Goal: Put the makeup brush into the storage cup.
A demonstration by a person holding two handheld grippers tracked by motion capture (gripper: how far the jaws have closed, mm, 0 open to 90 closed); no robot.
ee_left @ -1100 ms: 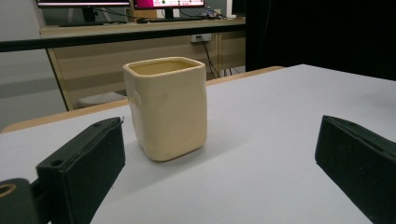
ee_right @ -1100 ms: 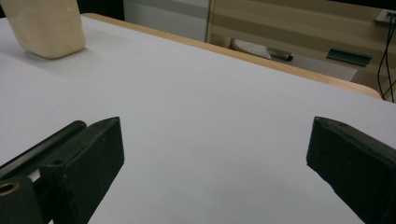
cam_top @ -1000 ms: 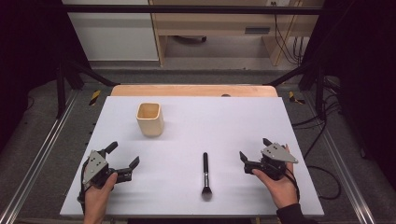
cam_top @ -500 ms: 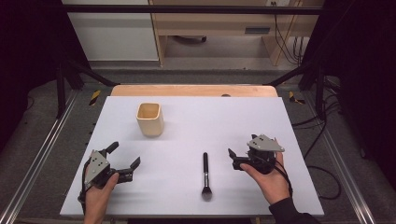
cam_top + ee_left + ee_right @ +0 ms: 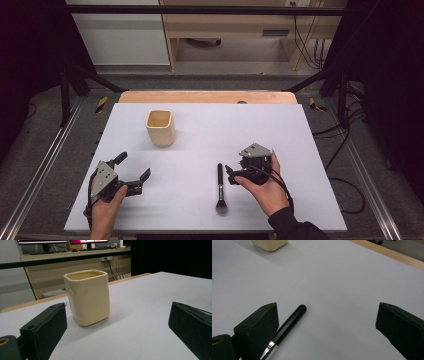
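A cream square cup [image 5: 161,128] stands upright at the back left of the white table [image 5: 310,145]. A black-handled brush [image 5: 220,185] lies flat in the front middle, with its bristles toward the front edge. My right gripper [image 5: 231,175] is open just right of the brush handle. In the right gripper view the handle [image 5: 290,323] lies beside the left jaw, and the gripper [image 5: 327,325] holds nothing. My left gripper [image 5: 134,166] rests open at the front left. In the left gripper view it [image 5: 117,322] faces the cup [image 5: 87,297], which stands well beyond the jaws.
A wooden strip [image 5: 207,96] borders the table's far edge. Metal rails [image 5: 45,165] run along both sides, and cables [image 5: 345,185] trail on the floor at the right. The cup's base [image 5: 270,244] shows at the top of the right gripper view.
My right gripper has moved left across the table until it is beside the brush handle. The left gripper, cup and brush have stayed put.
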